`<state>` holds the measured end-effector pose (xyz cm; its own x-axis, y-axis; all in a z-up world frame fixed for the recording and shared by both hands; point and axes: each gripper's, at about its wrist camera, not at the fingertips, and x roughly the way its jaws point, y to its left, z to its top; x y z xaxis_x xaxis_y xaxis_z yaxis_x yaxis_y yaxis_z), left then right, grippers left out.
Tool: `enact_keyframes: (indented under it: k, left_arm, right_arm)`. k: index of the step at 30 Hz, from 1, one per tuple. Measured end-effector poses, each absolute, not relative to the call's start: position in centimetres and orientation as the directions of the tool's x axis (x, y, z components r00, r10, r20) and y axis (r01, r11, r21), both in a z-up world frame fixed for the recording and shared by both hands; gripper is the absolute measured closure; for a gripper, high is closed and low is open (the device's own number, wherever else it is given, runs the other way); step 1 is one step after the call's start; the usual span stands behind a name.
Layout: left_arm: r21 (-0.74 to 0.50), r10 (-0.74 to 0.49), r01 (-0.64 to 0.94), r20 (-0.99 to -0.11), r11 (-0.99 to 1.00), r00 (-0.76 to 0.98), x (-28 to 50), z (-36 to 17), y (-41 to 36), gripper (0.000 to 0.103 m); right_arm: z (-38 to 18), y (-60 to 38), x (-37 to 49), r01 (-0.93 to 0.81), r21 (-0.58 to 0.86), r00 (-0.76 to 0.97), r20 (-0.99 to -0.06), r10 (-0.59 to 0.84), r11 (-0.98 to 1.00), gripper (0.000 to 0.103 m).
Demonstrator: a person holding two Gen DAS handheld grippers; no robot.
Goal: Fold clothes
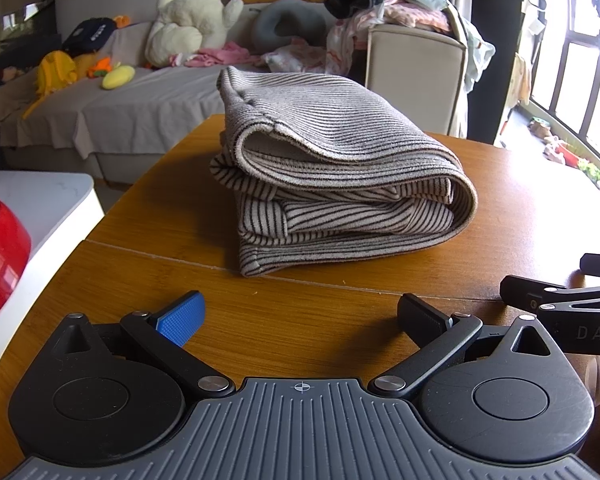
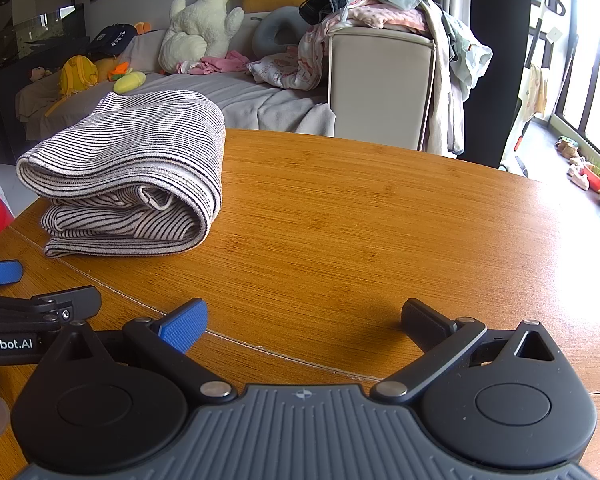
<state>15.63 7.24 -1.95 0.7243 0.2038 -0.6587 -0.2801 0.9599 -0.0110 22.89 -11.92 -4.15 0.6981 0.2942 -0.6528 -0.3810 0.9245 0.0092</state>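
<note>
One folded garment on show: a beige knit piece with thin dark stripes, stacked in several layers on the round honey-coloured wooden tabletop. It sits straight ahead of the left claw and off to the left of the right claw, clear of both. Two claws, each with one blue pad and one black pad, both spread wide with nothing between the fingers, hovering low over the wood side by side. At the left edge there's a glossy red bowl-shaped thing; what it holds I can't tell. Behind the tabletop, a cream upholstered chair back is heaped with loose clothes. On the grey-covered sofa: one big cream plush duck, one grey neck pillow, one yellow backpack.
</note>
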Motion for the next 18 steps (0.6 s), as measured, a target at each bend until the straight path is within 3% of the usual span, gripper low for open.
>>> enact_keyframes:
  k: [18]
  left_arm:
    - [-0.016,0.201,-0.28,-0.657,0.96,0.726,15.57,-1.93,7.19,0.0]
  right_arm:
    - [-4.17,-11.95,22.93,-0.381,0.009,0.698,-0.653,0.294,0.924,0.0]
